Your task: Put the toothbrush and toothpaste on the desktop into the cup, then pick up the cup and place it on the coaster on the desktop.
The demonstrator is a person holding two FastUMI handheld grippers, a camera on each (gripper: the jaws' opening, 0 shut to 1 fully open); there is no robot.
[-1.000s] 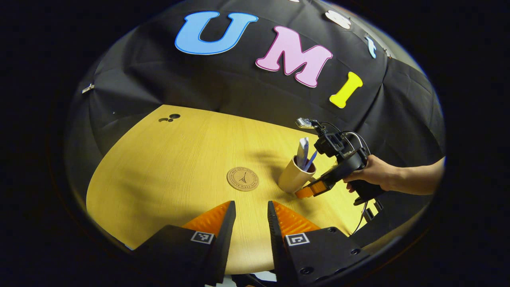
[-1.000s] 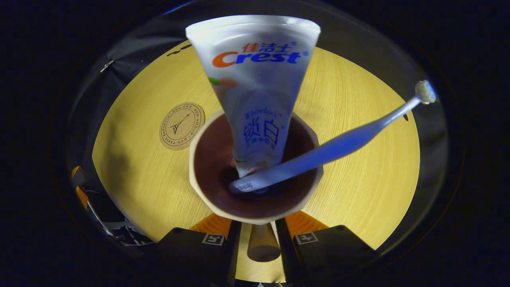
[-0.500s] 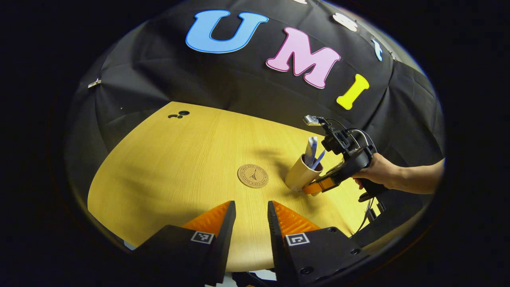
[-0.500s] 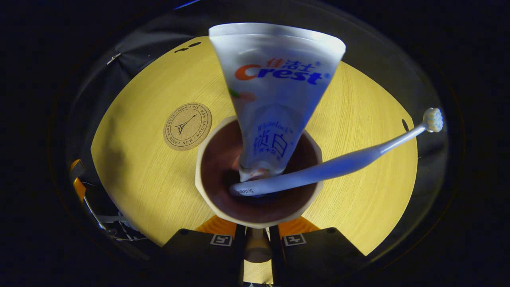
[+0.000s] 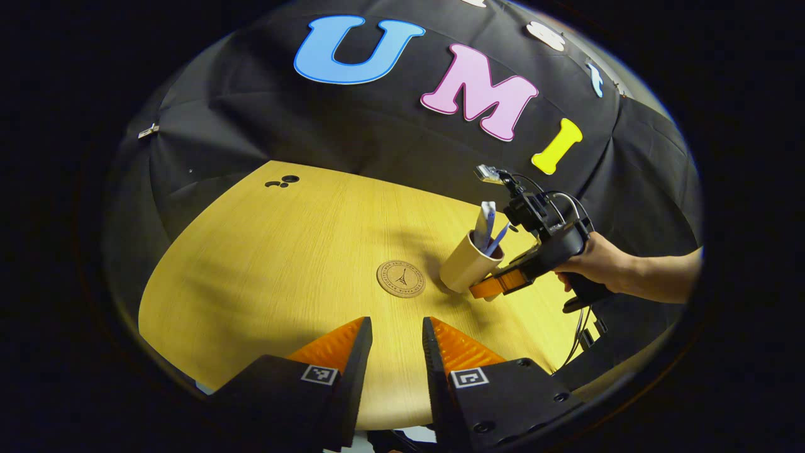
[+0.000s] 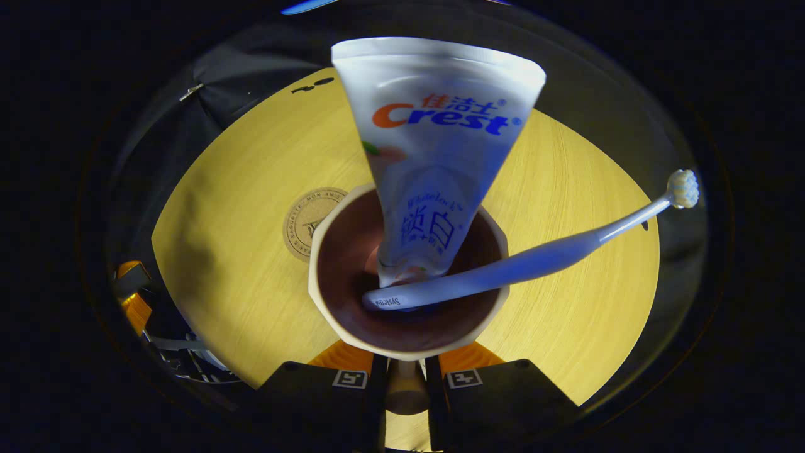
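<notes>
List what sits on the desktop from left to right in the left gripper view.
Coaster → cup → right gripper → hand holding it.

Printed things, lettering left unread
Toothpaste [image 6: 434, 157] at twelve o'clock: brand lettering; toothbrush [image 6: 503, 274] handle: small print; coaster [image 5: 401, 278]: rim lettering, illegible.

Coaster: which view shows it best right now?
The left gripper view: the whole round coaster lies unobstructed on the table, just left of the cup that the right gripper holds. In the right gripper view, the coaster is partly hidden behind the cup's rim.
</notes>
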